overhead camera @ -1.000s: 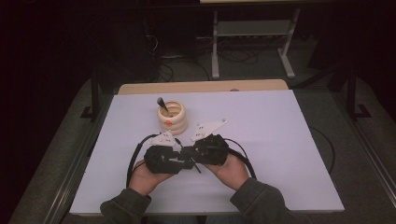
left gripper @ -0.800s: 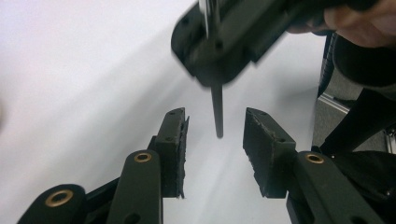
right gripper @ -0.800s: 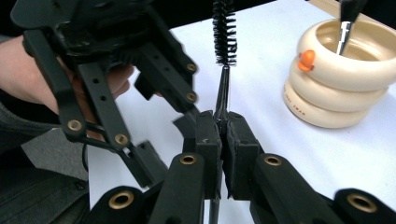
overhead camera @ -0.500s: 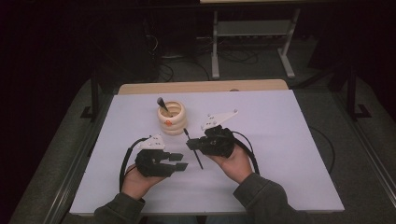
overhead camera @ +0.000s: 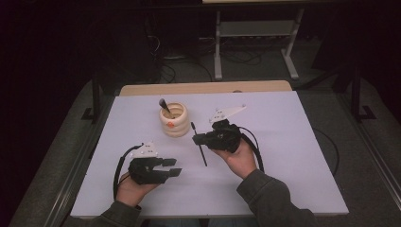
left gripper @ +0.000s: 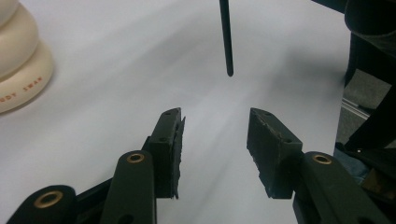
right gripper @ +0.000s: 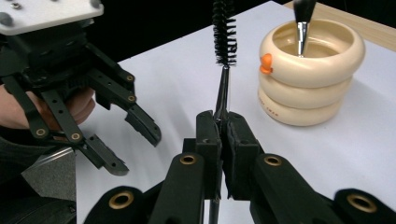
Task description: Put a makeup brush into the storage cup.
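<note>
Gripping thin black brush (right gripper: 224,32) w/ right gripper (right gripper: 223,122); left gripper (left gripper: 215,135) spread wide.

Right gripper (right gripper: 223,122) clamps spoolie brush (right gripper: 224,56); left gripper (right gripper: 122,140) agape; cream holder (right gripper: 310,70) beyond.

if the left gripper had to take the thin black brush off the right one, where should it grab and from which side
Probably the bare black handle below the right gripper, not the bristle end. The brush is clamped partway along, its bristles toward the cream ringed holder and its plain rod sticking out toward the person. The left gripper is open with the rod's tip just ahead, so coming in from the person's side, jaws across the rod, looks easiest.
</note>
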The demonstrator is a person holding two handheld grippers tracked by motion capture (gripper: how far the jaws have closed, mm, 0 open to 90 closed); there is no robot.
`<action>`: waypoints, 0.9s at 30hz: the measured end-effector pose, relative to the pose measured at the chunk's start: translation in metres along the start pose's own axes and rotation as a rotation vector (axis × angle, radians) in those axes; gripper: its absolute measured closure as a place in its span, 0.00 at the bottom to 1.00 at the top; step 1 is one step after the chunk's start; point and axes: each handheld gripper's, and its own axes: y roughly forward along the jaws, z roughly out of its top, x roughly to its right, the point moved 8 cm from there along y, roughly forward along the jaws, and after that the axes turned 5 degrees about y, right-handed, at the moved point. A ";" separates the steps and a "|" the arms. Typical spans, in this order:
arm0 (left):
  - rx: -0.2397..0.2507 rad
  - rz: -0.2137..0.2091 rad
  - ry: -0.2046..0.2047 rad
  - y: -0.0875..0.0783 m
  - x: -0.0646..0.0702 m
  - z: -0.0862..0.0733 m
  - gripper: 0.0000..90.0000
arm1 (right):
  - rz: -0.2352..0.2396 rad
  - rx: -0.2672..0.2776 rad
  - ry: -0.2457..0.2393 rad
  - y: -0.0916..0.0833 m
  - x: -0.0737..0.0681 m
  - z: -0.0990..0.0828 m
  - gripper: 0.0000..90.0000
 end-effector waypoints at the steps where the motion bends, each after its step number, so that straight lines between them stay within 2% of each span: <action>1: -0.003 0.001 0.004 -0.001 0.000 -0.001 0.61 | -0.001 -0.001 0.001 0.000 0.002 0.000 0.94; 5: -0.010 0.017 0.012 -0.003 -0.001 -0.002 0.60 | -0.007 -0.001 0.016 -0.002 0.007 0.003 0.94; 8: 0.002 0.019 0.001 -0.003 -0.001 -0.002 0.60 | -0.005 0.006 0.036 -0.002 0.012 0.005 0.94; 12: -0.003 0.026 0.015 -0.005 -0.004 -0.004 0.60 | -0.012 0.007 0.045 -0.001 0.016 0.007 0.94; 15: -0.010 0.026 0.015 -0.006 -0.004 -0.004 0.60 | -0.020 0.003 0.042 -0.001 0.020 0.011 0.94; 27: 0.015 0.031 -0.004 -0.008 -0.005 -0.003 0.59 | -0.031 -0.001 0.039 0.004 0.030 0.023 0.94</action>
